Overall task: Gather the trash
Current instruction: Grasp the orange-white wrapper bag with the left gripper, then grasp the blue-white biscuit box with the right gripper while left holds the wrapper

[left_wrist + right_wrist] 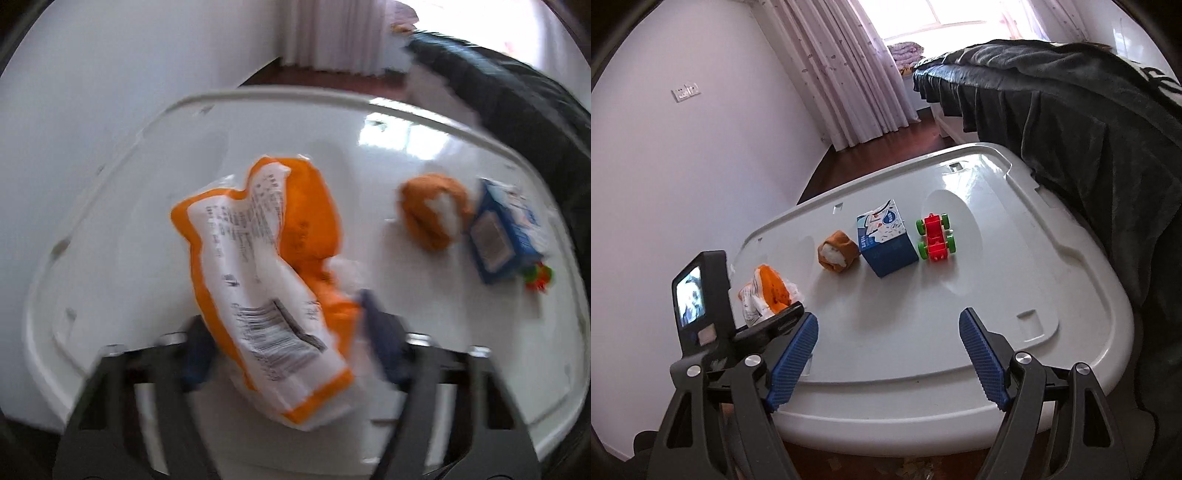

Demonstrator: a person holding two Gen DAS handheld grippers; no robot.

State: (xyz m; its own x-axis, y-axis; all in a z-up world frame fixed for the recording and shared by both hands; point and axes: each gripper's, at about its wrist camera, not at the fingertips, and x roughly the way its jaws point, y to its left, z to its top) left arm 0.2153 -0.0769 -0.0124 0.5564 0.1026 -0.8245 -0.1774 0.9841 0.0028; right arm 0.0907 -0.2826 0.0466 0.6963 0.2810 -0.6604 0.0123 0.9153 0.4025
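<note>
An orange and white snack wrapper (266,288) with a barcode sits between the blue pads of my left gripper (291,343), which is shut on it above the white table (110,221). The wrapper also shows in the right wrist view (764,295), held at the table's left side. A crumpled orange and white wrapper (837,251) lies mid-table, also in the left wrist view (432,210). My right gripper (888,332) is open and empty over the table's near edge.
A blue carton (886,243) stands beside the crumpled wrapper, and a red toy car with green wheels (936,238) lies right of it. A dark blanket over a bed (1089,122) borders the table's right side. A white wall (683,166) is on the left.
</note>
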